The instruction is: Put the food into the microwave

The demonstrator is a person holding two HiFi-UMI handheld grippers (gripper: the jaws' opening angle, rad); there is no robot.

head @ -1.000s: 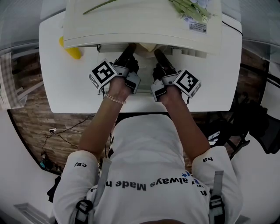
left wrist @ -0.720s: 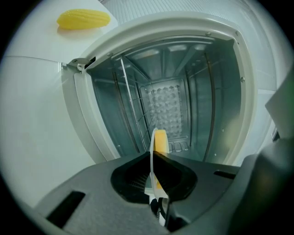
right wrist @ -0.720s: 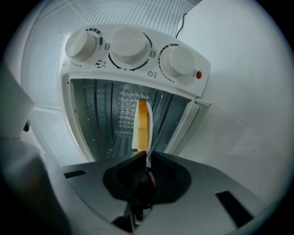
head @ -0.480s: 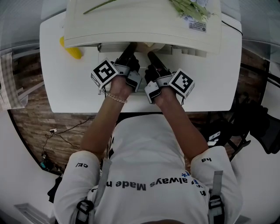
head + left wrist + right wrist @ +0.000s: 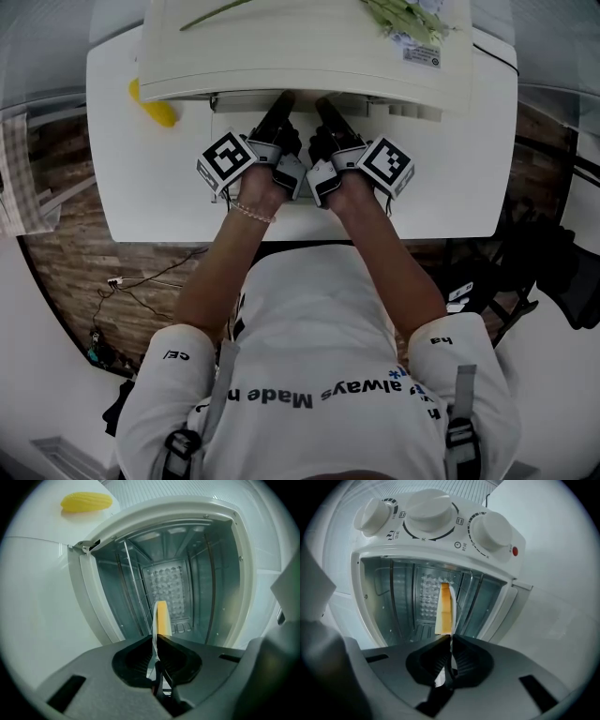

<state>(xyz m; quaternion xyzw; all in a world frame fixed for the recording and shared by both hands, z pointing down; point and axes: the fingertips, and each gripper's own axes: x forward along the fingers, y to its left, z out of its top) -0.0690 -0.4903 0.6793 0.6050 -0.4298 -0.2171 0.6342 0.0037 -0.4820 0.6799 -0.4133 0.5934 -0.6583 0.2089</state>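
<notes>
- Microwave (image 5: 300,52) sits at the far side of a white table (image 5: 141,183), its cavity open toward the person.
- Left gripper (image 5: 282,99) reaches into the microwave's mouth, left of centre. In the left gripper view its jaws (image 5: 155,637) are pressed together on a thin white slab (image 5: 153,620) seen edge-on; plate or tray, cannot tell.
- Right gripper (image 5: 324,103) is at the microwave's mouth too, just beside the left one and right of centre. In the right gripper view the jaws (image 5: 450,637) are clamped on the same kind of thin white slab (image 5: 439,679).
- Food (image 5: 162,618), a flat yellow piece, lies against the white slab just past the left jaws, in front of the microwave's back wall and inside the door frame (image 5: 84,592).
- From the right gripper view the food (image 5: 445,609) looks orange-yellow and sits in the cavity opening, below the microwave's control panel.
- Three white knobs (image 5: 429,510) run in a row on the microwave's panel, with a red lamp (image 5: 515,551) at the end.
- Yellow corn cob (image 5: 155,108) lies on the table left of the microwave, well apart from both grippers; it also shows in the left gripper view (image 5: 86,501).
- Green stems (image 5: 403,23) lie on top of the microwave, toward its right end.
</notes>
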